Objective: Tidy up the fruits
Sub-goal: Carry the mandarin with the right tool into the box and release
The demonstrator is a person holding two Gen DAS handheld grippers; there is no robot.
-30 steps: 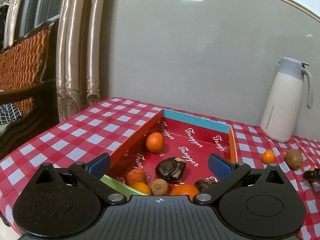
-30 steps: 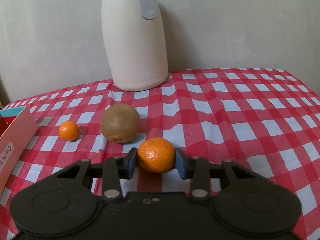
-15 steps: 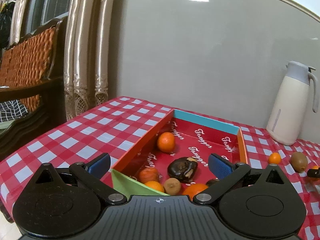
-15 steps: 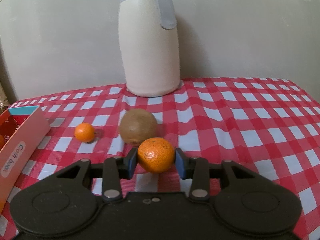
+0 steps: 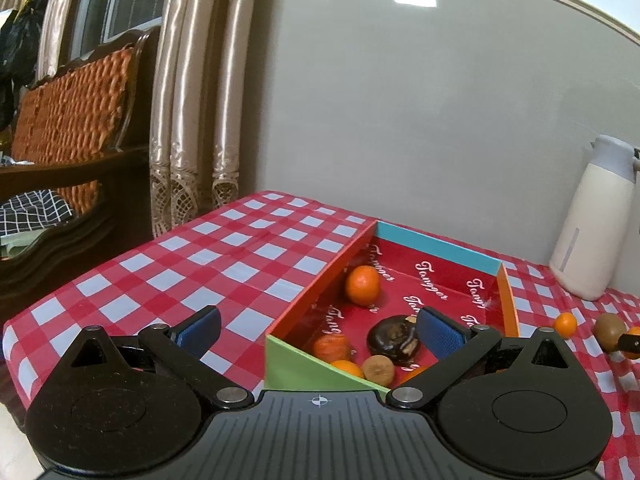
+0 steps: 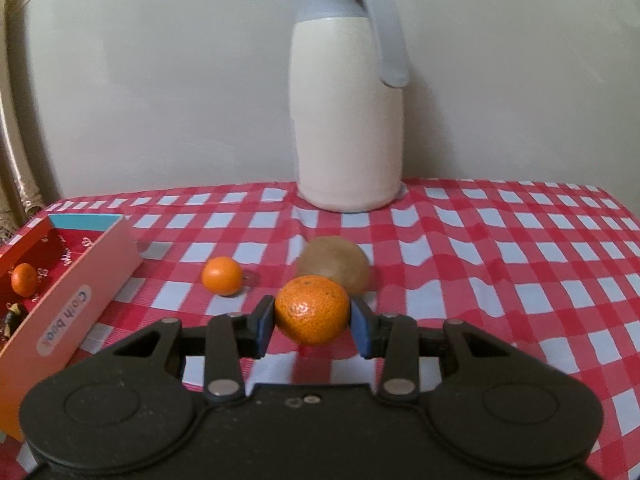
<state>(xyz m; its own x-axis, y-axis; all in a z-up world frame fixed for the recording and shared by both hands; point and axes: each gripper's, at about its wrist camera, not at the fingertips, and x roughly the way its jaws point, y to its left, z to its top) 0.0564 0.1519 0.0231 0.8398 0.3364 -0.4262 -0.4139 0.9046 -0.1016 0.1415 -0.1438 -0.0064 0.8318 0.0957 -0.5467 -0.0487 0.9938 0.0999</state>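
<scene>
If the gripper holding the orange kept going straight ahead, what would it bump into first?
Probably the brown kiwi, sitting just behind the orange that the right gripper holds. Depth is hard to judge. The white jug stands farther back.

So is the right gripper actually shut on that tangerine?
Shut on it: both pads of the right gripper press the tangerine, held above the cloth.

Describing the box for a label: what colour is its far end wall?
Light blue far end wall, clearest in the left wrist view.
</scene>
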